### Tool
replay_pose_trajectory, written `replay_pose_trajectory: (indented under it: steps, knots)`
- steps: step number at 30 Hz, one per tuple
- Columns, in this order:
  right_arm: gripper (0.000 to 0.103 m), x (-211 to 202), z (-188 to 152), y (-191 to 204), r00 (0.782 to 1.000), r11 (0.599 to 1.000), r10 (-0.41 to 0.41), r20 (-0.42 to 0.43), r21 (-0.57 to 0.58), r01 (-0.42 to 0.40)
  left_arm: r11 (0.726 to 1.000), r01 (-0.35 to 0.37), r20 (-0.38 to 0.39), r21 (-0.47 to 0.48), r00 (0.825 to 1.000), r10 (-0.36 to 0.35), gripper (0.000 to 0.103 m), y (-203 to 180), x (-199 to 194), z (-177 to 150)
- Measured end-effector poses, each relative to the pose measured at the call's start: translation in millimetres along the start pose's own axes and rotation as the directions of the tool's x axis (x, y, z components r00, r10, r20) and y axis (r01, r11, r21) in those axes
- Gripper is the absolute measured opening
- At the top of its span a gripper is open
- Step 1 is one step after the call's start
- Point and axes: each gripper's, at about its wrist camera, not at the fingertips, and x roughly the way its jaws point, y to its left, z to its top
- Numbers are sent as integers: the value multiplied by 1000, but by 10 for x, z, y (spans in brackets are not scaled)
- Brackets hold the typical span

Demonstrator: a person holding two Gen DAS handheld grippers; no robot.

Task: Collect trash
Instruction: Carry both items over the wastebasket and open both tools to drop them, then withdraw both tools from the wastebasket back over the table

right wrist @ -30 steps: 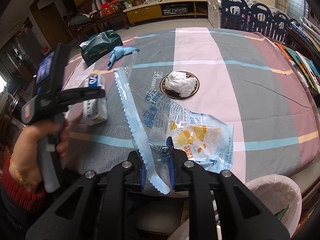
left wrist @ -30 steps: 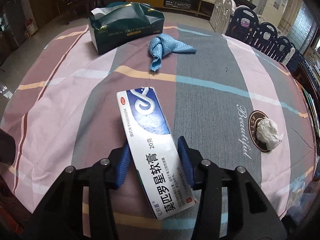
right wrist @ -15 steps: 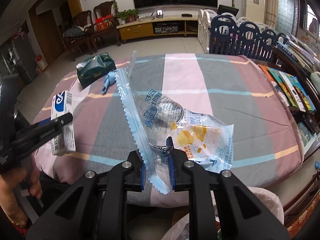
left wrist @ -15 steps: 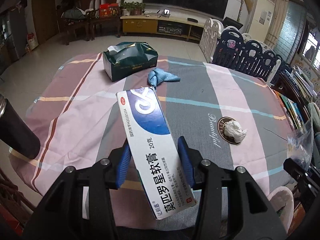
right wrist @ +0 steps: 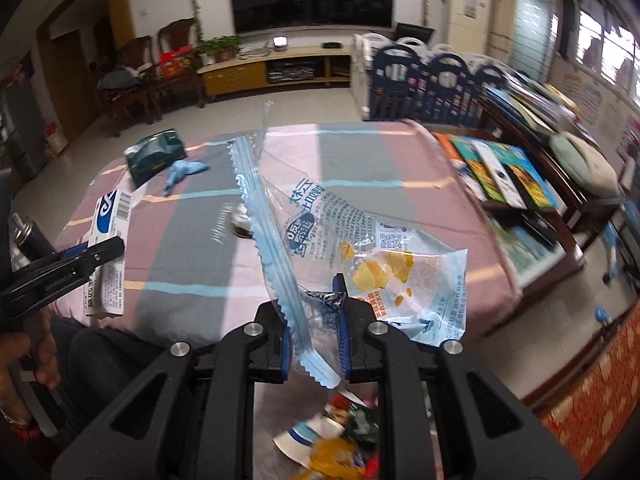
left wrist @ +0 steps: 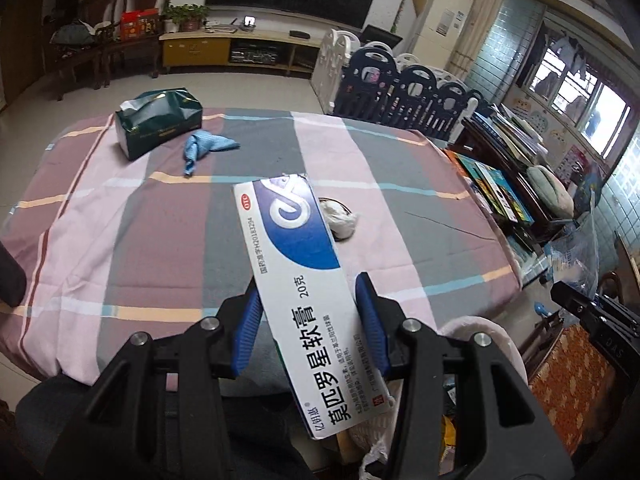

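Left tongs clamped on long white-and-blue cardboard ointment box, lower centre of frame. Right tongs pinched shut on clear printed plastic snack wrapper, centre frame, above striped surface.

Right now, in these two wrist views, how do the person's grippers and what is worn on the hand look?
Both the left gripper and the right gripper are matte black, angular frames with silver round screws and ribbed blue pads lining the fingers. Seen from the right wrist view, the left gripper bears small pale lettering along its side. At the person's left hand, a red cuff with gold trim shows.
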Motion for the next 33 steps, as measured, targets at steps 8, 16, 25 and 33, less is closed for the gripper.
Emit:
replay_pose_trajectory:
  steps: [8, 16, 25, 33]
  knots:
    - [22, 123, -593, -363, 972, 999, 32, -234, 39, -23, 984, 139, -57, 109, 989, -133, 47, -598, -65, -173]
    - [61, -109, -688, -916, 977, 956, 125, -172, 283, -73, 911, 327, -261, 251, 929, -262, 47, -1348, 192, -644]
    - [65, -118, -618, -1058, 985, 940, 88, -146, 339, -34, 846, 473, -418, 247, 839, -347, 86, -1630, 477, -980]
    - [65, 295, -506, -681, 973, 962, 98, -208, 270, -39, 975, 178, -218, 130, 965, -147, 80, -708, 598, -456]
